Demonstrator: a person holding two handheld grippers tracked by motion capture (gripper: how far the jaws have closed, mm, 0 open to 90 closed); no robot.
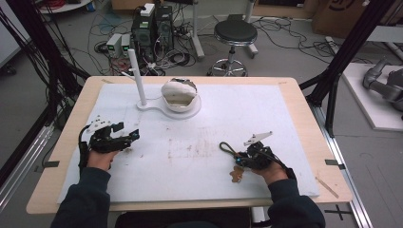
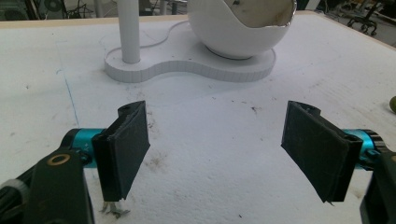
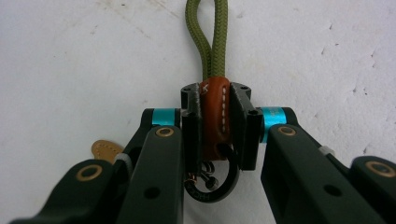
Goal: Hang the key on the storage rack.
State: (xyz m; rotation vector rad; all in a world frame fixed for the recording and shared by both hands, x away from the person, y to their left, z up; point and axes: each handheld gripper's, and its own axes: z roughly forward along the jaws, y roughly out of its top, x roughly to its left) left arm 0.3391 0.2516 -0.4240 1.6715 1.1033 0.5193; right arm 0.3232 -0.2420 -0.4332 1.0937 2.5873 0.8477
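Table (image 1: 304, 102) with white mat (image 1: 237, 118) is taking up most of the high view. White stand (image 1: 161, 107) with upright post (image 1: 137, 76) and cracked white bowl-shaped shell (image 1: 179, 94) is sitting at 12 o'clock on the mat (shell rim looks broken). Left gripper (image 1: 134, 135) is hovering at 9 o'clock, jaws spread wide with nothing between them, facing the stand in the left gripper view. Right gripper (image 1: 237, 160) is sitting at 4 o'clock, jaws clamping tight on the brown leather sleeve (image 3: 215, 116) of a keychain strap. Olive cord loop (image 3: 208, 32) is sticking out toward 12 in the right gripper view, black ring (image 3: 212, 189) hanging below. Small tan leather tag (image 3: 105, 150) is lying at 8 o'clock beside the right gripper.
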